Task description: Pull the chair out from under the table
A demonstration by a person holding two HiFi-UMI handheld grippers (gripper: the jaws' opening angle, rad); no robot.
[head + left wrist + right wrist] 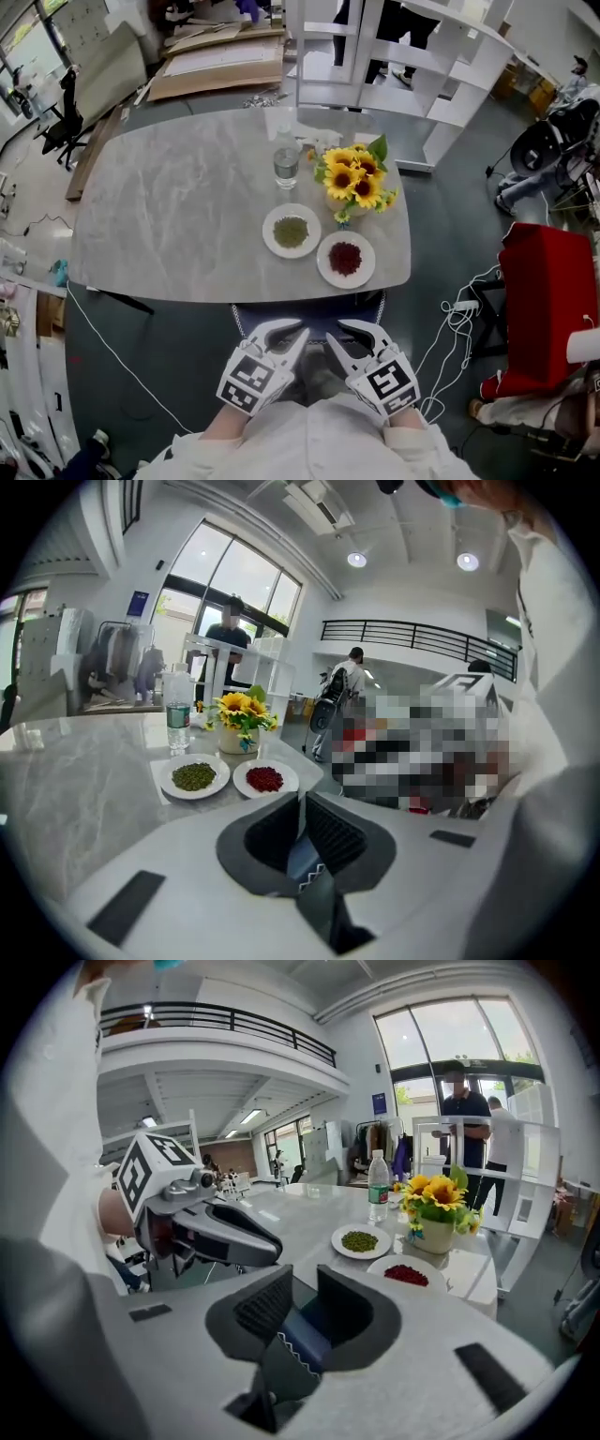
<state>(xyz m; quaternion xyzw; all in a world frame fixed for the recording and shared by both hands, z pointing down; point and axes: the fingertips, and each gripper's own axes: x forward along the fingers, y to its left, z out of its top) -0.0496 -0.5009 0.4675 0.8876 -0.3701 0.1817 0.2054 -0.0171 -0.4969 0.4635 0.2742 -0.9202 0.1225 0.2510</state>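
Chair (309, 315) is tucked under the near edge of the table (169, 216), with only its padded blue back showing. Left gripper (284, 336) and right gripper (352, 337) hover just near of it, jaws closed and empty. Probably heavy and rigid, so grip the top edge of the back.

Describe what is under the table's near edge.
A blue chair with white trim is tucked under the table; only its rear edge shows. The table covers the rest; the left gripper and right gripper overlap its near part.

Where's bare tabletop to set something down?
Free: the whole left half of the table, bordered on its right by the bottle and green plate. Crowded: right of centre, where the flowers and red plate sit close beside them.
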